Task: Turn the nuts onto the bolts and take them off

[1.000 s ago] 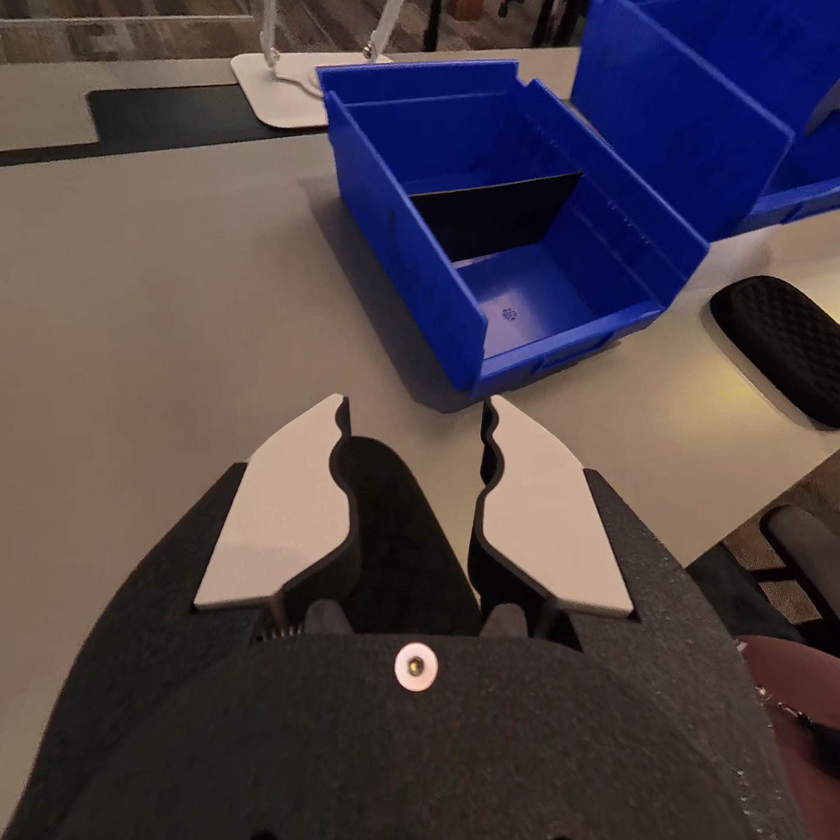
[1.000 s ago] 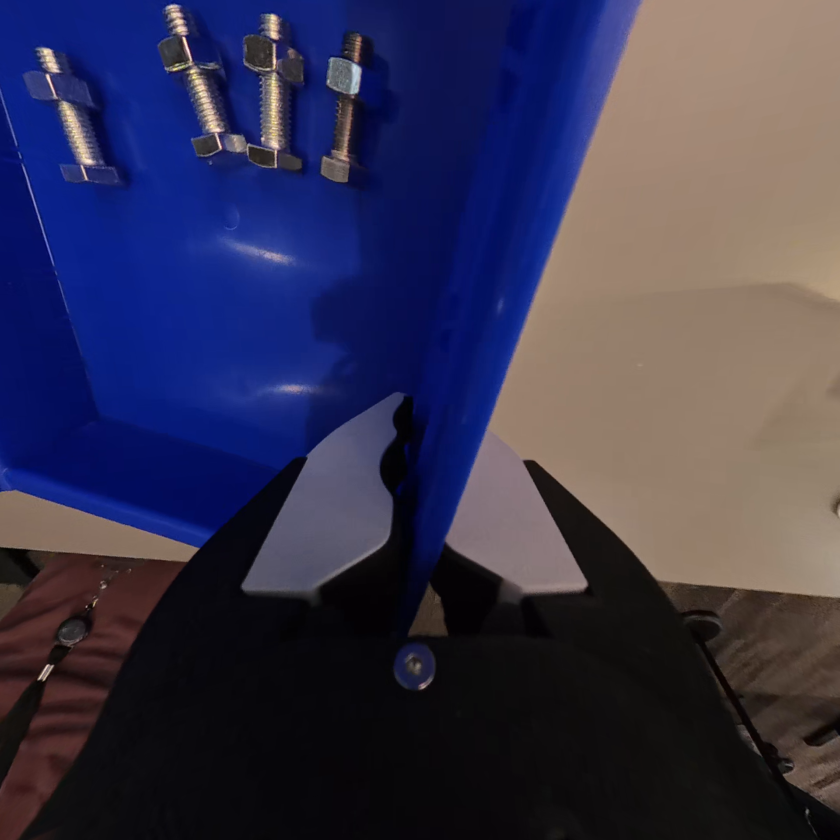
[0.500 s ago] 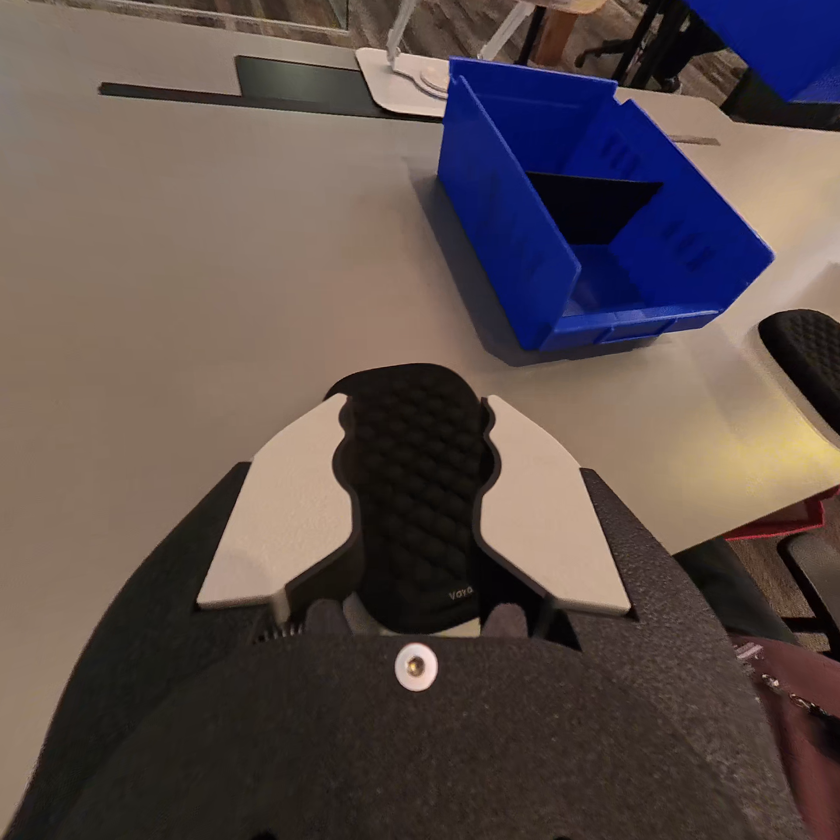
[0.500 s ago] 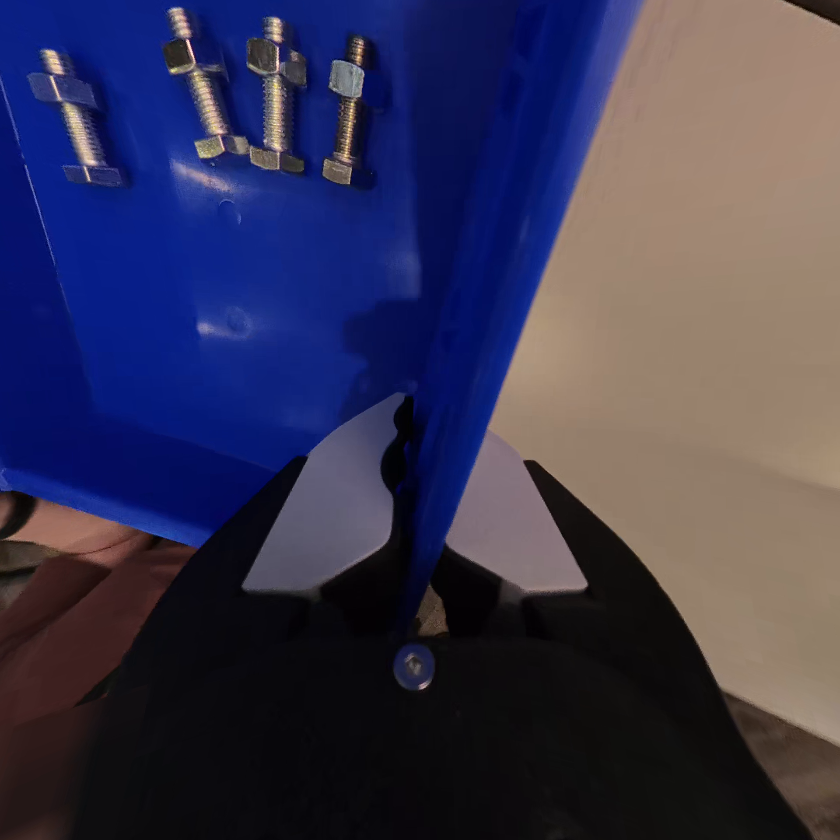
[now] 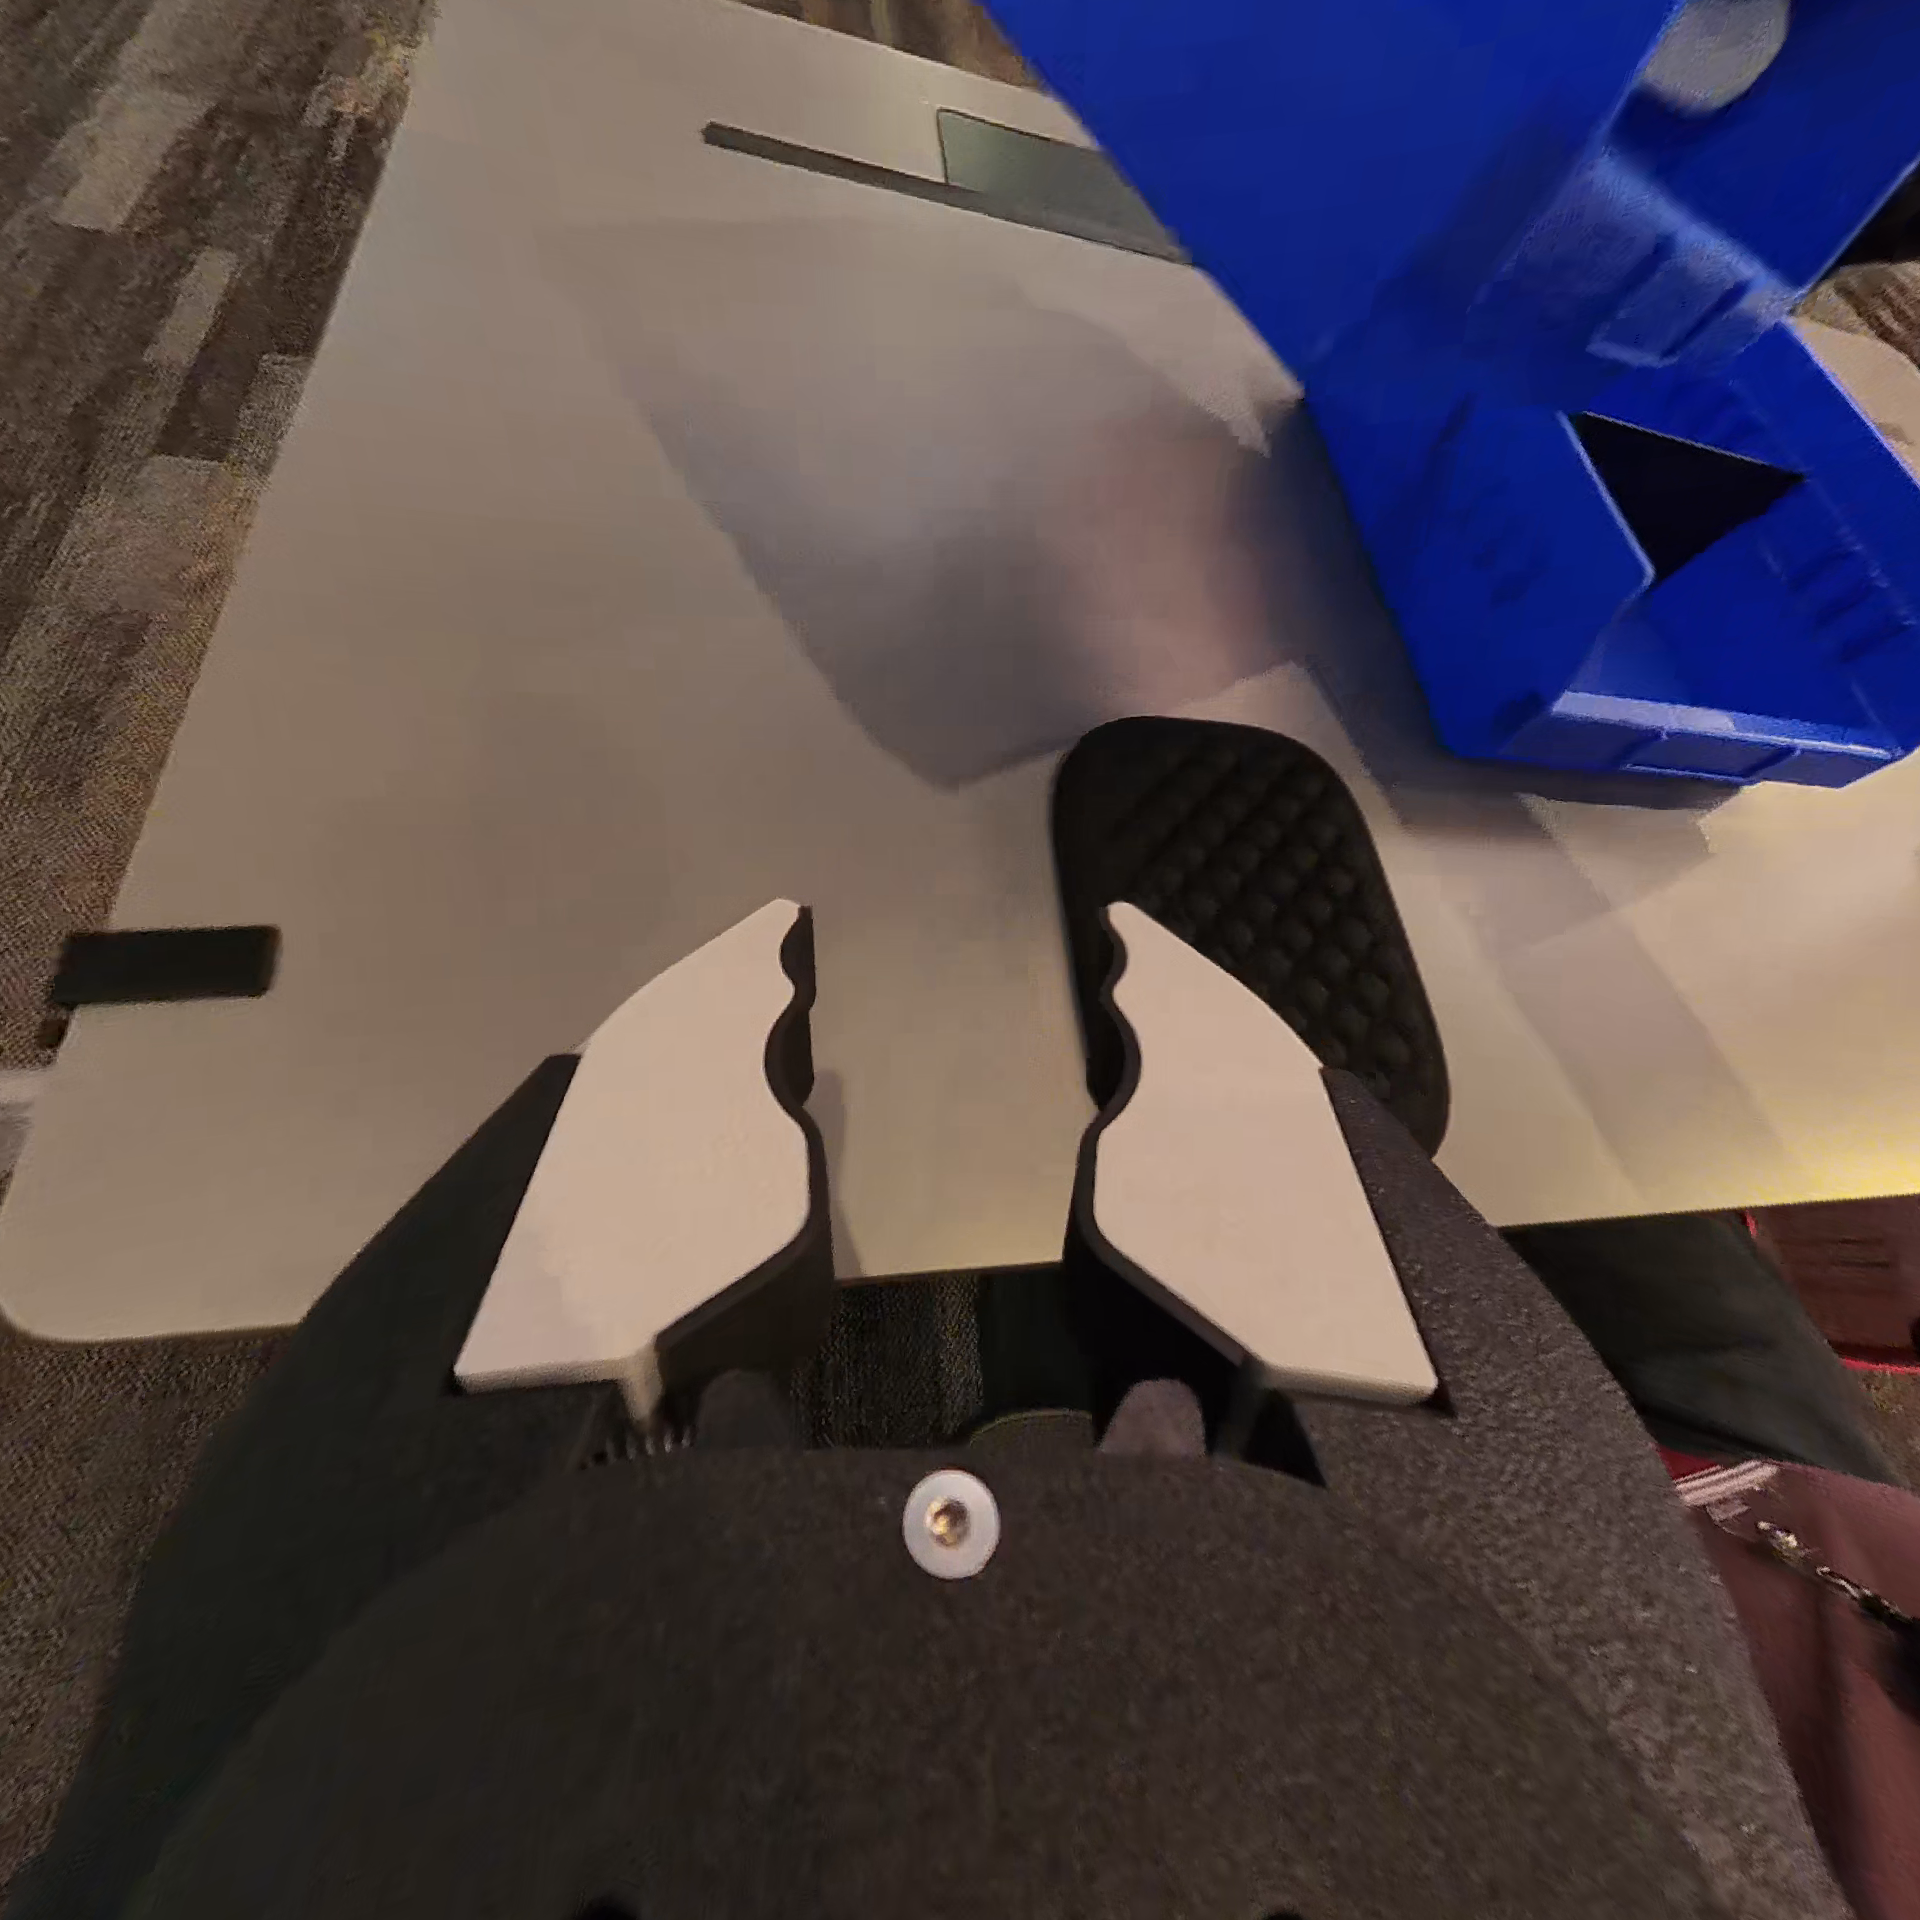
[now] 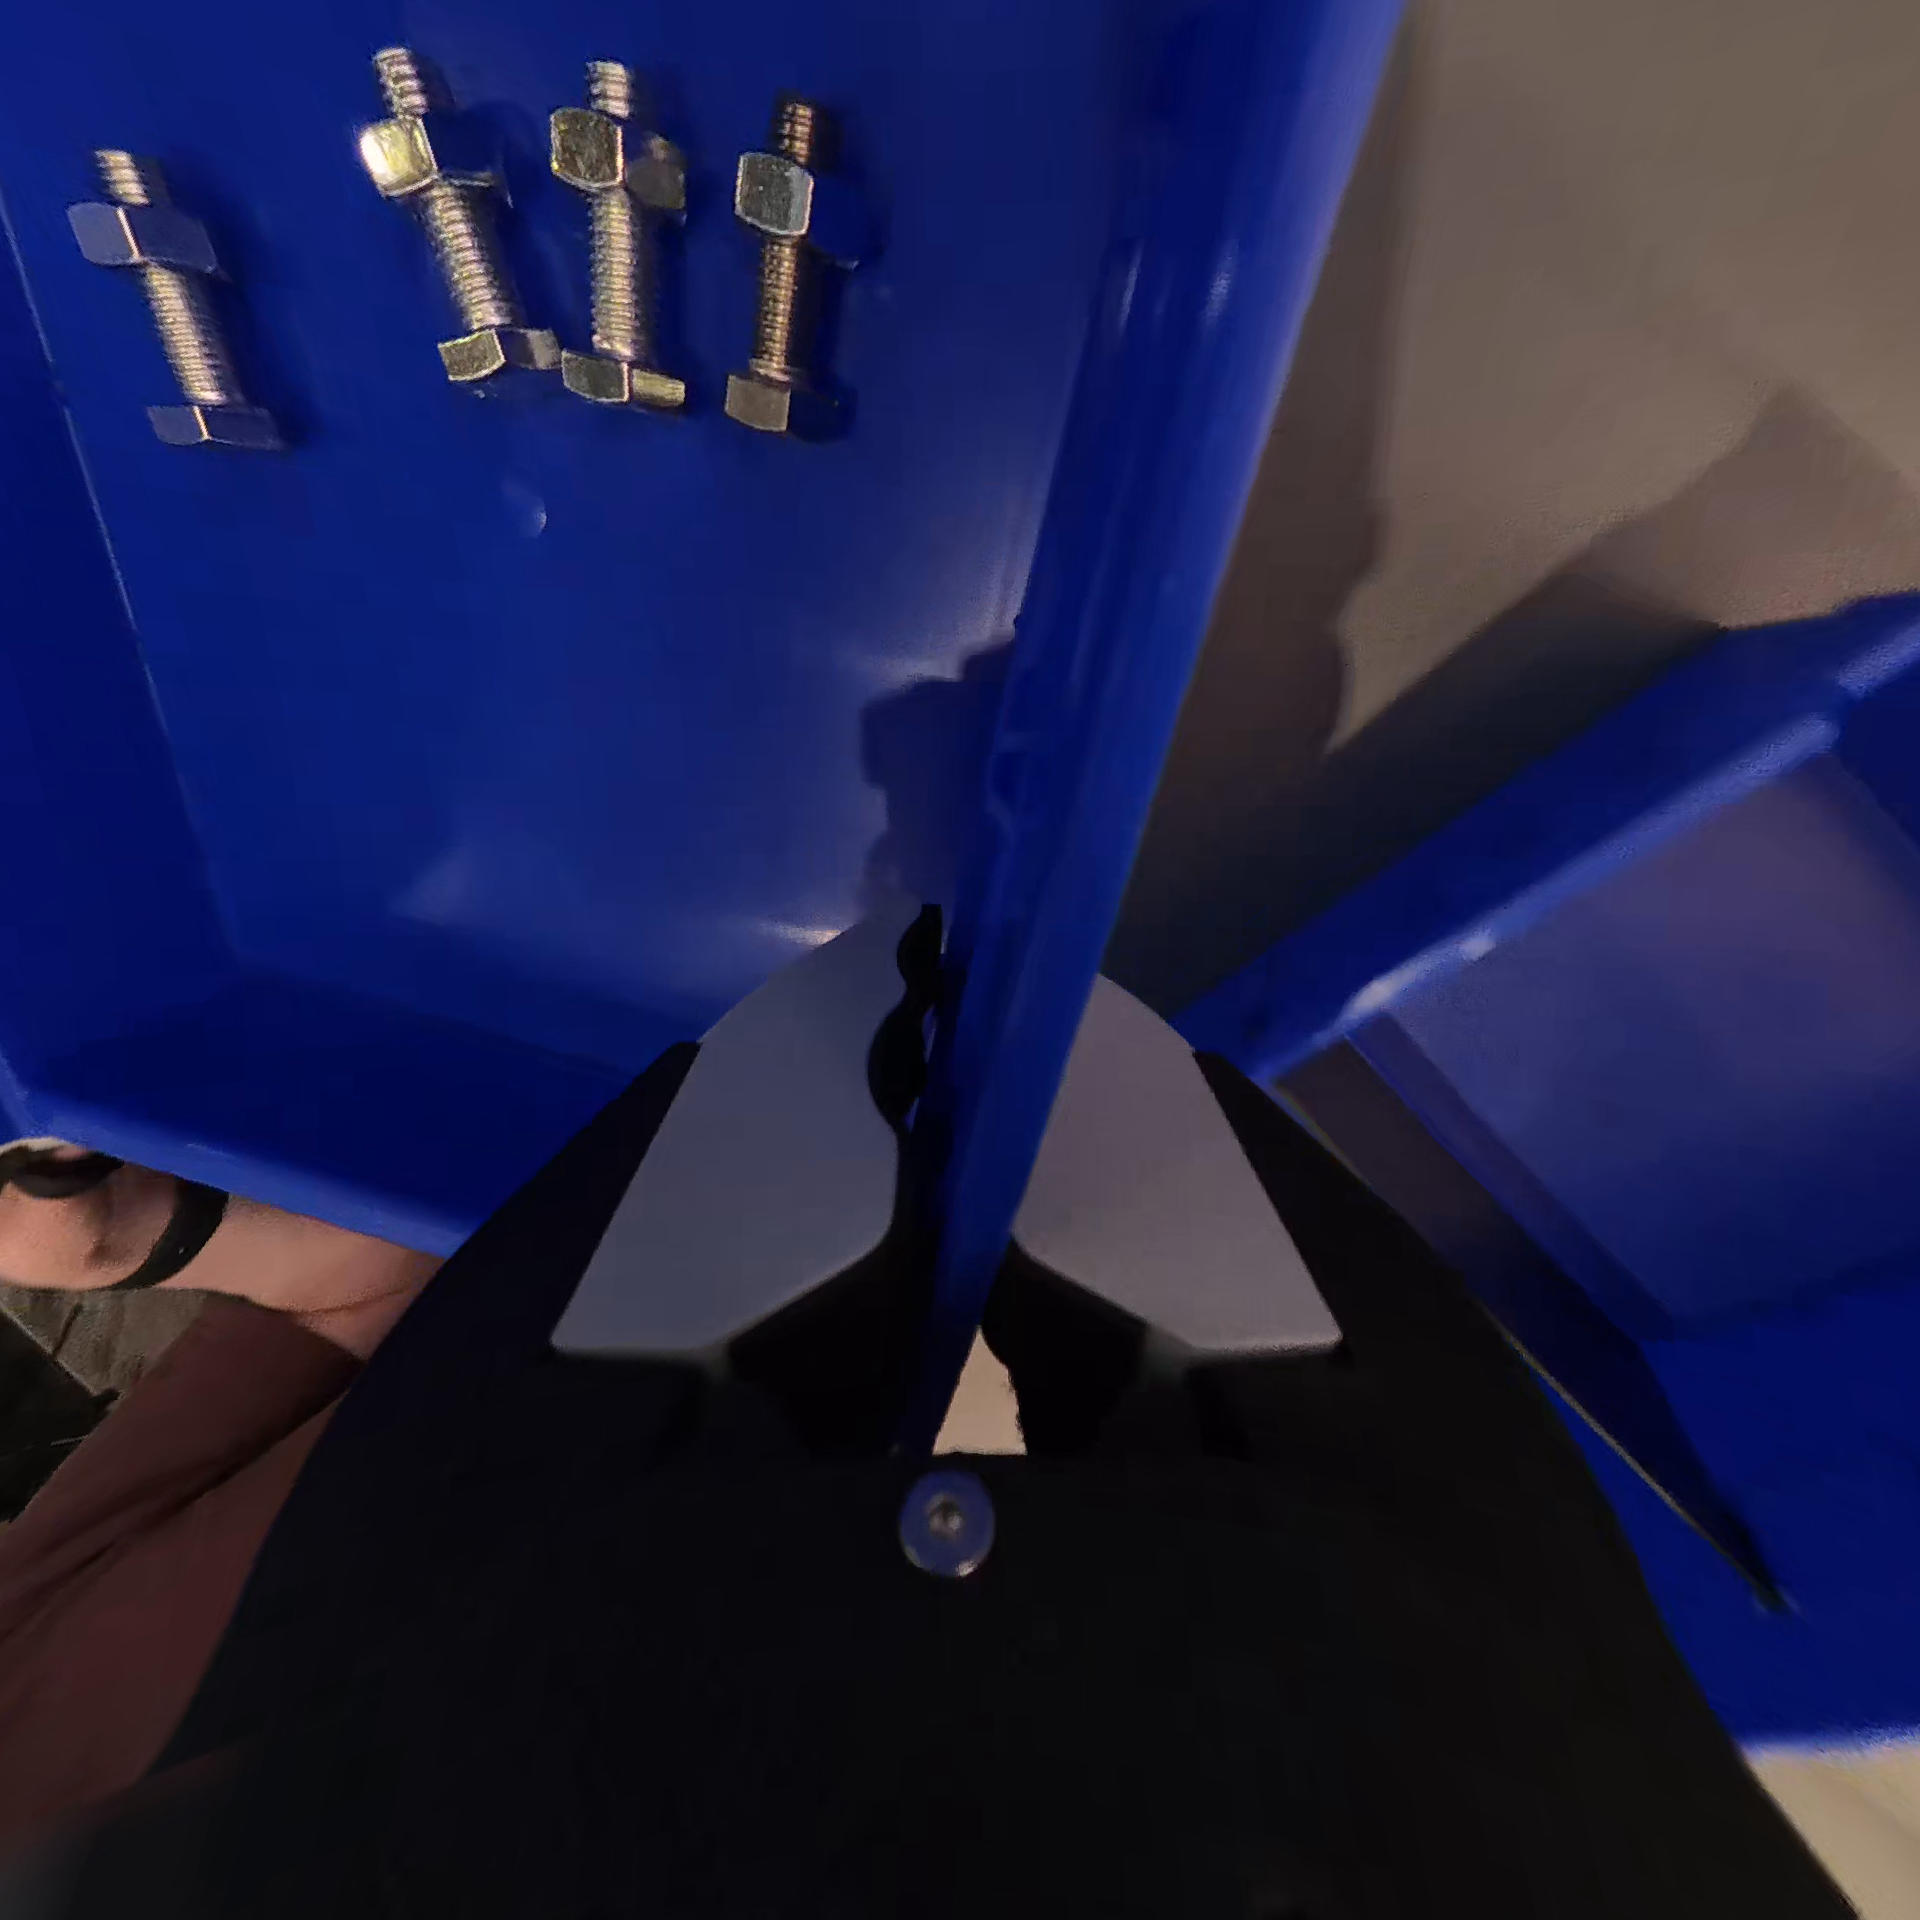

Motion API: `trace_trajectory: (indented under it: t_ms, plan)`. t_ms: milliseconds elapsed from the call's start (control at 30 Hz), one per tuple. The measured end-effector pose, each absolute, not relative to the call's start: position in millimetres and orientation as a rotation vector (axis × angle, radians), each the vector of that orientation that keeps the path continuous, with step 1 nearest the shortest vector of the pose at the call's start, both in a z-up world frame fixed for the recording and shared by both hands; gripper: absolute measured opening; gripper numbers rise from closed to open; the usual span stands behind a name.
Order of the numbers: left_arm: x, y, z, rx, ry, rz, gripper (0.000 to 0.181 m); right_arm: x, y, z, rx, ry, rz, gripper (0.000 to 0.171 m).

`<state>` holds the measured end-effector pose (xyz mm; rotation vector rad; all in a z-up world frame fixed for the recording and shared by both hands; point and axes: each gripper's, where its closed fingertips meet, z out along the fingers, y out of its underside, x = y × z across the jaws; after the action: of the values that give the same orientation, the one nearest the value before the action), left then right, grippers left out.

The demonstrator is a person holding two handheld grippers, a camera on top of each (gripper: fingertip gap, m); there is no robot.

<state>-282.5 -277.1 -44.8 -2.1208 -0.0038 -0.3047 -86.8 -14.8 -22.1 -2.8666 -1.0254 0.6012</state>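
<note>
My right gripper (image 6: pixel 961 935) is shut on the side wall of a blue bin (image 6: pixel 1049 644) and holds it off the table. Several silver bolts with nuts threaded on them (image 6: pixel 613 229) lie in a row on the bin's floor at its far end. The same bin (image 5: pixel 1351 177) shows in the left wrist view at the upper right, in the air and blurred. My left gripper (image 5: pixel 956 925) is open and empty above the near edge of the grey table (image 5: pixel 582 582).
A second blue bin (image 5: pixel 1662 582) with a black divider stands on the table under the held one; it also shows in the right wrist view (image 6: pixel 1662 1091). A black textured pad (image 5: pixel 1247 894) lies just right of my left gripper. Carpet floor lies left of the table. The tips of one gripper are about 35 cm away from the tips of the other.
My right gripper has carried the bin of bolts over towards the second bin. My left gripper has drawn back and swung left; the black pad is now beside its right finger instead of between the fingers.
</note>
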Motion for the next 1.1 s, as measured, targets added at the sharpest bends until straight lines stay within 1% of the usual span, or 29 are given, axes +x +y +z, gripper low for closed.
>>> trace_trajectory:
  t_ms: [167,367,467,567,600,700,733,767,833,900,933,967,1000,1033,1067,1100]
  plan:
    - [-302,-285,-52,-2.121,-0.051,-0.298,0.049,-118,-18,-68,-2.915,-0.993,0.597,0.005]
    - [-303,-282,-63,-2.144,-0.056,-0.325,0.049,-124,-18,-114,-2.967,-0.888,0.532,0.005]
    - [-298,-279,-71,-2.173,-0.043,-0.342,0.049,-123,-23,-128,-2.993,-0.873,0.516,0.005]
    - [-292,-274,-75,-2.188,-0.025,-0.351,0.048,-119,-21,-135,-2.979,-0.858,0.420,0.005]
    - [-289,-273,-75,-2.188,-0.017,-0.354,0.048,-118,-20,-135,-2.975,-0.852,0.392,0.007]
    - [-280,-269,-75,-2.195,0.006,-0.365,0.048,-121,-13,-127,-2.917,-0.822,0.371,0.015]
    - [-276,-268,-76,-2.199,0.016,-0.368,0.048,-122,-10,-121,-2.890,-0.821,0.392,0.019]
    - [-273,-268,-75,-2.200,0.025,-0.369,0.048,-121,-4,-110,-2.842,-0.821,0.411,0.019]
    - [-269,-268,-75,-2.198,0.040,-0.369,0.049,-115,12,-73,-2.694,-0.826,0.453,0.024]
    - [-269,-268,-76,-2.191,0.043,-0.365,0.049,-95,27,-21,-2.492,-0.798,0.481,0.031]
    - [-270,-268,-76,-2.185,0.035,-0.368,0.050,-76,31,5,-2.399,-0.767,0.488,0.031]
    - [-271,-267,-75,-2.171,0.024,-0.374,0.050,-51,32,25,-2.339,-0.733,0.475,0.037]
    - [-273,-265,-74,-2.153,0.011,-0.379,0.051,-17,30,34,-2.328,-0.684,0.424,0.051]
    - [-275,-261,-72,-2.127,-0.003,-0.382,0.054,24,26,32,-2.378,-0.621,0.336,0.060]
    - [-278,-255,-70,-2.091,-0.018,-0.381,0.055,64,16,22,-2.469,-0.566,0.267,0.064]
    - [-281,-248,-70,-2.059,-0.045,-0.383,0.055,98,3,9,-2.555,-0.508,0.238,0.072]
